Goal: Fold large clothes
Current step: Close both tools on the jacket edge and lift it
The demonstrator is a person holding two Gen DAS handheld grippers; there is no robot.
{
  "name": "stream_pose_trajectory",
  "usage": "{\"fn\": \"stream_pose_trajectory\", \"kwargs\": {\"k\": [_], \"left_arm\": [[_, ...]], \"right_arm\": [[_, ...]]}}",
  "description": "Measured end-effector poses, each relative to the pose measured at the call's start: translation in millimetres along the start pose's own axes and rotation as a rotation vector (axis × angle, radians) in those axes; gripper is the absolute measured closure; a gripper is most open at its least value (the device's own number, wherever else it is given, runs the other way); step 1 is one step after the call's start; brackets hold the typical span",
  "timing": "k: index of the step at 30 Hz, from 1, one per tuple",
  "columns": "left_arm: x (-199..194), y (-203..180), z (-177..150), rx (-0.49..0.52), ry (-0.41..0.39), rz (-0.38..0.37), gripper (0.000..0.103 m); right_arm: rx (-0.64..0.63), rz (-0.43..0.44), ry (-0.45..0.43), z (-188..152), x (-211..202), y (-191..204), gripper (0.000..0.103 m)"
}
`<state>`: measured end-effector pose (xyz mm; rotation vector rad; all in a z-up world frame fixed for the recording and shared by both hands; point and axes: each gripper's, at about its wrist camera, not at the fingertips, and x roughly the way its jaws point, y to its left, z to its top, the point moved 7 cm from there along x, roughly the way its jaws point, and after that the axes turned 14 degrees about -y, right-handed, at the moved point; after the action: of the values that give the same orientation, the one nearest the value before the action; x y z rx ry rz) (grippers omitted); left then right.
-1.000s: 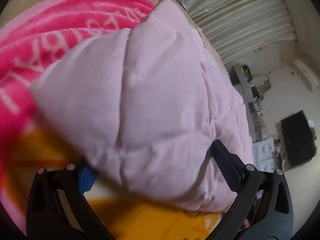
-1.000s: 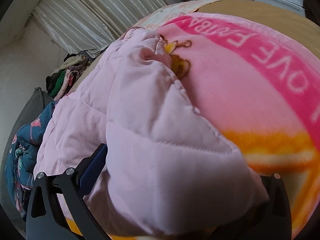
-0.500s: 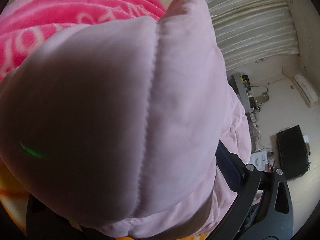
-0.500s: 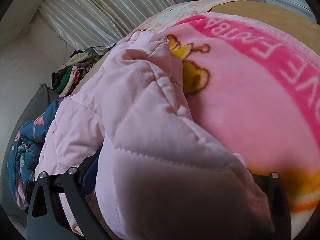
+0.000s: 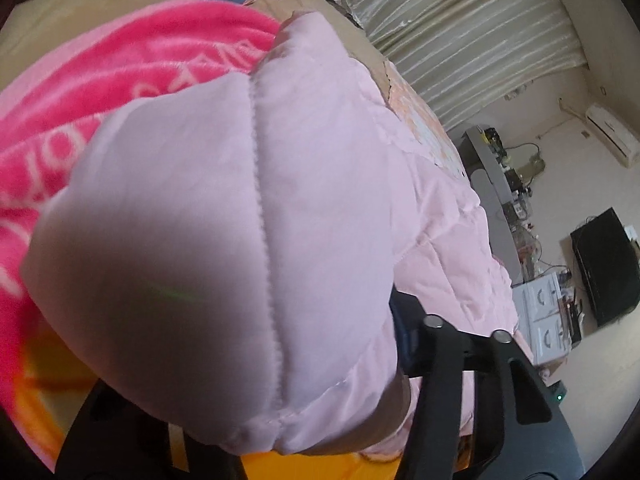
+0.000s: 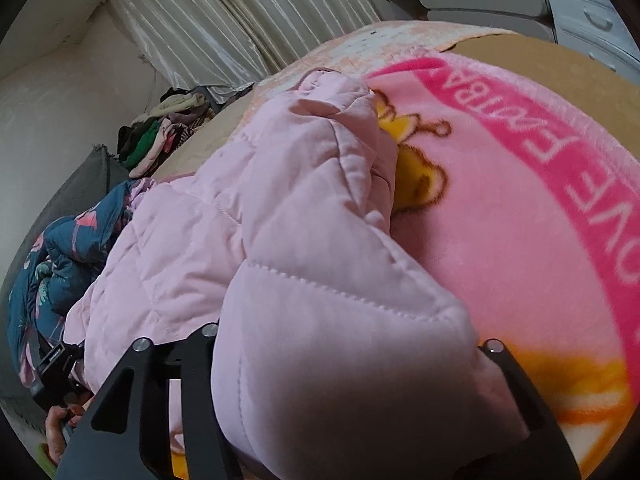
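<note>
A pale pink quilted puffer jacket lies on a pink and orange fleece blanket. In the left wrist view a padded edge of the jacket bulges between the jaws of my left gripper, which is shut on it; the fingertips are hidden by the fabric. In the right wrist view the jacket also fills the jaws of my right gripper, shut on another padded edge. The blanket with white lettering lies to the right of it.
A heap of blue patterned clothes and another pile lie at the bed's far side. Curtains hang behind. A grey desk, a black monitor and white drawers stand beside the bed.
Both grippers have closed on the jacket's edges and lifted them; the padded fabric has bunched up towards the cameras and now hides the fingertips.
</note>
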<state>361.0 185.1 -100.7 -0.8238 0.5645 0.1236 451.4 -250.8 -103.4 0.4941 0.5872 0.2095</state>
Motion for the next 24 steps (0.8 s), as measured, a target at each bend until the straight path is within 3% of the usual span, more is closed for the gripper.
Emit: {"fn": "stream_pose_trajectory", "kwargs": {"k": [6,10,24], "left_arm": [[-19.1,12.3,2.0,0.044,-0.005,0.013,0.065],[-10.4,16.5,12.2,0.049,-0.004,0.022,0.065],[-45.8,-10.3,5.5,0.128,-0.051,0.013,0.068]], "right_arm": [[-0.04,0.014,-0.027,-1.5,-21.1,12.7,0.061],[-0.072,0.03,-0.05,-2.2,-36.4,21.0,0.062],[-0.167,0.083,-0.101,-2.3,-88.0,53.1,0.065]]}}
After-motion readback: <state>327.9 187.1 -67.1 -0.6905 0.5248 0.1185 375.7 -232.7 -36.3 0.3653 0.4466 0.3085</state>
